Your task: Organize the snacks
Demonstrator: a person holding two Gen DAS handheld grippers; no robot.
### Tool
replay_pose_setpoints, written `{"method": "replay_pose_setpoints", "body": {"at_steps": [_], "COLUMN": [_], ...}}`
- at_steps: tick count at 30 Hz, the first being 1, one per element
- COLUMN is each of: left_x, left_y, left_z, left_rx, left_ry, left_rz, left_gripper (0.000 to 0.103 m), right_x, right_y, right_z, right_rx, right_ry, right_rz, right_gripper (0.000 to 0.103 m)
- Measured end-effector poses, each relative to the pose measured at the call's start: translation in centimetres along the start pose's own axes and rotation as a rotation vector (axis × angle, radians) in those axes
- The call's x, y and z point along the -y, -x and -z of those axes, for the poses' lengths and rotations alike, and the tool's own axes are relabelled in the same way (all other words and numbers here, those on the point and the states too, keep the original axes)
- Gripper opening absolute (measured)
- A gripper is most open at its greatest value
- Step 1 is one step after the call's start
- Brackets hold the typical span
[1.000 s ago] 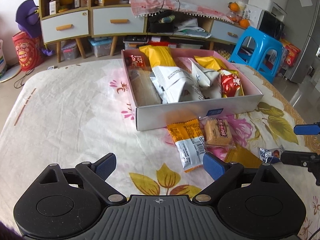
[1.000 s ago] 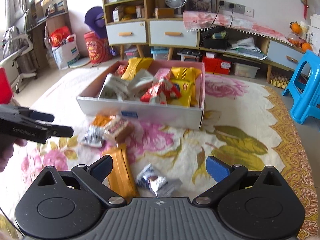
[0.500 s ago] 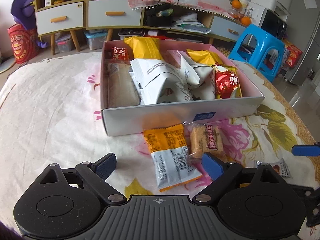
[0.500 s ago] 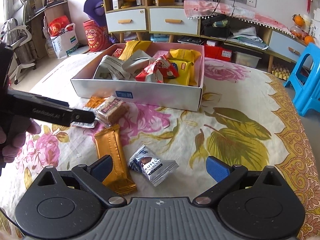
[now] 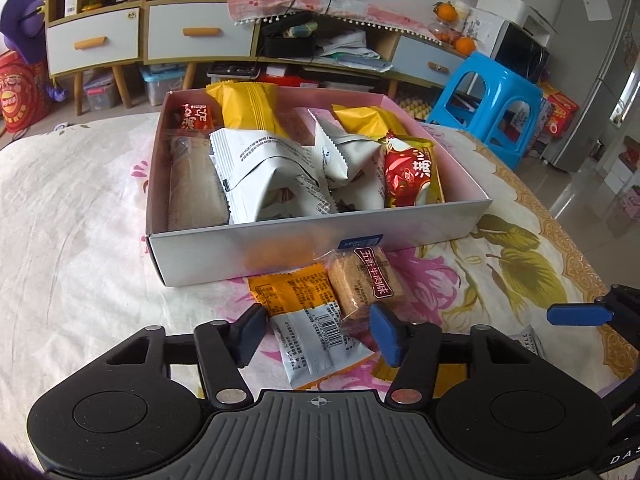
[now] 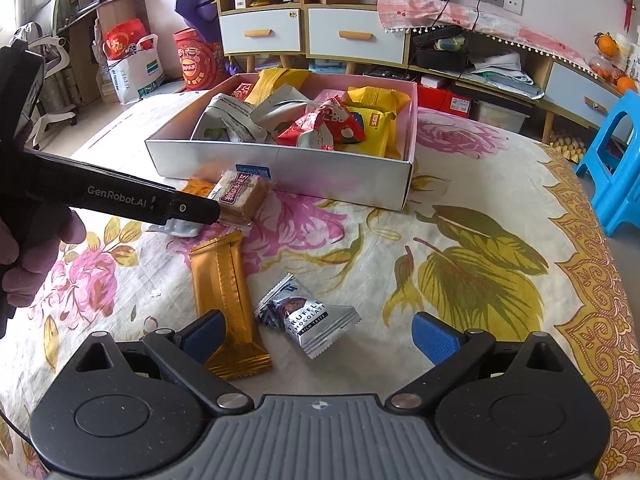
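A white box with a pink inside holds several snack packets. In front of it lie an orange-and-white packet and a clear-wrapped biscuit. My left gripper is open, its fingers on either side of the orange-and-white packet, the right pad touching the biscuit's near end. In the right wrist view the left gripper's finger reaches the biscuit. My right gripper is open and empty above a silver truffle packet, beside a gold bar.
The box stands on a flowered cloth over the table. A blue stool stands past the right edge. Cabinets and drawers line the far wall.
My left gripper has moved forward and down to the orange-and-white packet and its jaws have narrowed around it. My right gripper has drawn nearer the truffle packet.
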State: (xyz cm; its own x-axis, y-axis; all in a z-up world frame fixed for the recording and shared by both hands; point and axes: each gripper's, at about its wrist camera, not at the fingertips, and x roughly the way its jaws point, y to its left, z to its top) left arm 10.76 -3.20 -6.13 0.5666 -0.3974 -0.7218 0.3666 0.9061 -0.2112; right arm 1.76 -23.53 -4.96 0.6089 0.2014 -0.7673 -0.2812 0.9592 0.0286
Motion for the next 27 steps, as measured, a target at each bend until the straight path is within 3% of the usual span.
{"method": "replay_pose_setpoints", "body": {"at_steps": [10,15,18,22,25,27], "left_x": [-0.8,-1.7,-2.2,-2.5,-2.2,-1.7], "left_y": [0.8,1.3,1.6,1.4,1.2,0.9], "left_z": [0.1,0.4,0.6,0.4,0.3,0.2], "left_rx": [-0.012,-0.011,-0.008,0.001,0.000,-0.006], "left_ry": [-0.016,-0.010,-0.011,0.010,0.023,0.012], "left_rz": [-0.020,-0.028,-0.035,-0.038,-0.027,-0.021], "left_gripper": [0.024,0.023,0.023,0.024,0.027,0.036], "right_x": [-0.1,0.1,0.2,0.2,0.3,0.3], "right_y": [0.1,0.1,0.0,0.0,-0.3,-0.2], "right_z": [0.1,0.1,0.1,-0.2,0.0,0.0], "right_rx": [-0.006,-0.012,-0.019,-0.041,-0.053,-0.048], "right_ry": [0.000,-0.009,-0.017,-0.009,-0.008,-0.004], "right_rz": [0.003,0.008,0.004,-0.003,0.003,0.008], "right_gripper": [0.088,0.080,0.063,0.031,0.022,0.018]}}
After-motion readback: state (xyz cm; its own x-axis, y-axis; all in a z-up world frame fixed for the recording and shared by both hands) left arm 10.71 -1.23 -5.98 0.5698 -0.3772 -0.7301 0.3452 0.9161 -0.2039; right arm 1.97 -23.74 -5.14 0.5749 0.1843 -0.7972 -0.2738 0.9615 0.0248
